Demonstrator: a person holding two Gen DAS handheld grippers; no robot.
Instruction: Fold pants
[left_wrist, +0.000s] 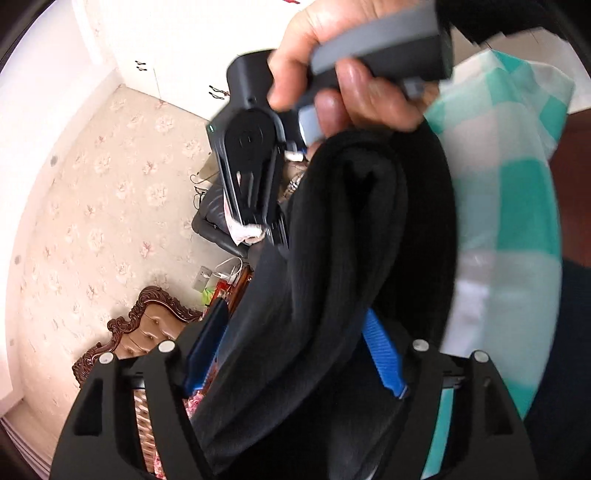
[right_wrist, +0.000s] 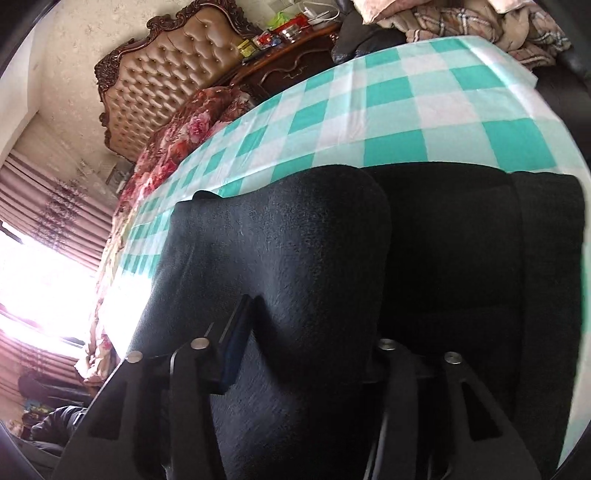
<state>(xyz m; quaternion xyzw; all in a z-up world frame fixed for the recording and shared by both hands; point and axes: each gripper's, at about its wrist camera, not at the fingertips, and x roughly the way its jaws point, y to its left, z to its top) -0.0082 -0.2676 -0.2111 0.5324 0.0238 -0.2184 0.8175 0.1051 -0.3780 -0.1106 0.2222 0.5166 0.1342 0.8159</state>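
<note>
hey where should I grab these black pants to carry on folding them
Grip the black pants at the rounded folded edge, coming from below as the right gripper does: that thick roll fills the jaws. The left gripper already clamps a bunched section, so hold the far end above the checked cloth.

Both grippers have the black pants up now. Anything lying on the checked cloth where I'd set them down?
Nothing visible. In the right wrist view the checked cloth beyond the black pants is bare to its far edge; the blankets lie past it. The pants hide the near part. Left gripper and right gripper both clamp the fabric.
</note>
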